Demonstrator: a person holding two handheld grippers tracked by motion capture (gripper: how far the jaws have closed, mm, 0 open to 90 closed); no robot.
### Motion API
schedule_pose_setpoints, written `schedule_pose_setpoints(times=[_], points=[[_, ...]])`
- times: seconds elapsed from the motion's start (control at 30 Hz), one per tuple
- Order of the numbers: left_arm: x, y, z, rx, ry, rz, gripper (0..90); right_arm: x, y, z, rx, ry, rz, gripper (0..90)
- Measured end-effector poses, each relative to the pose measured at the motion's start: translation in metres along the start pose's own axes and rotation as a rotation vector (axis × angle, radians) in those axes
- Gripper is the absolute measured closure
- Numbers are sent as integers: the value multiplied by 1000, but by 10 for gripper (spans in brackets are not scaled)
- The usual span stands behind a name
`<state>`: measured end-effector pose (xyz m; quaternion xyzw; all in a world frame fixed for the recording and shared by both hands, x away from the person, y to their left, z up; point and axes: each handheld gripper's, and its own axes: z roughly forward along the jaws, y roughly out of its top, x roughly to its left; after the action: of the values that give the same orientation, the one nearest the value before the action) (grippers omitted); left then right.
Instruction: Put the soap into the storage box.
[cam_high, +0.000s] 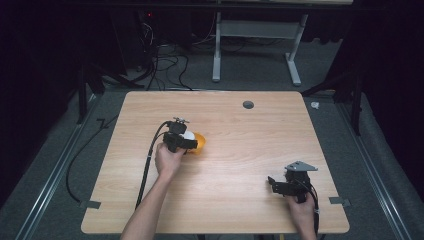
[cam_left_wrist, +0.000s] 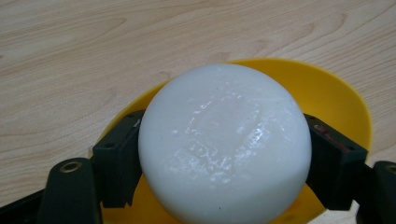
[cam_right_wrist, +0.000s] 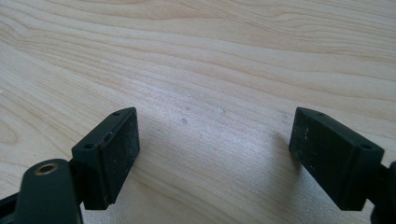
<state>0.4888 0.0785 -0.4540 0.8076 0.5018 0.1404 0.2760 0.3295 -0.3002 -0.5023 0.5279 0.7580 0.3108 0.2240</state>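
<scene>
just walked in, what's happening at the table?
A person works a gripper in each hand. The left gripper is clamped on a white dome-shaped object directly over a yellow bowl near the middle of the wooden table. The right gripper is open, holding nothing, low over bare wood near the right front corner.

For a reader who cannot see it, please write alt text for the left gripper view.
The left tool grips a glossy white ball between its two black jaws, one on each side. Under and behind the ball lies a yellow bowl, which rests on a light wooden table.
</scene>
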Motion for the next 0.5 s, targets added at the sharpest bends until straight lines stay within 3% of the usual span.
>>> schedule_pose_setpoints(times=[0.2, 0.33, 0.5], points=[[-2, 0, 0, -5, -14, 8, 239, 0, 0, 0, 0, 0, 1, 171], [-1, 1, -8, -48, -29, -4, 236, 0, 0, 0, 1, 0, -3, 170], [-1, 1, -13, -61, -22, 5, 216, 0, 0, 0, 1, 1, -1, 170]])
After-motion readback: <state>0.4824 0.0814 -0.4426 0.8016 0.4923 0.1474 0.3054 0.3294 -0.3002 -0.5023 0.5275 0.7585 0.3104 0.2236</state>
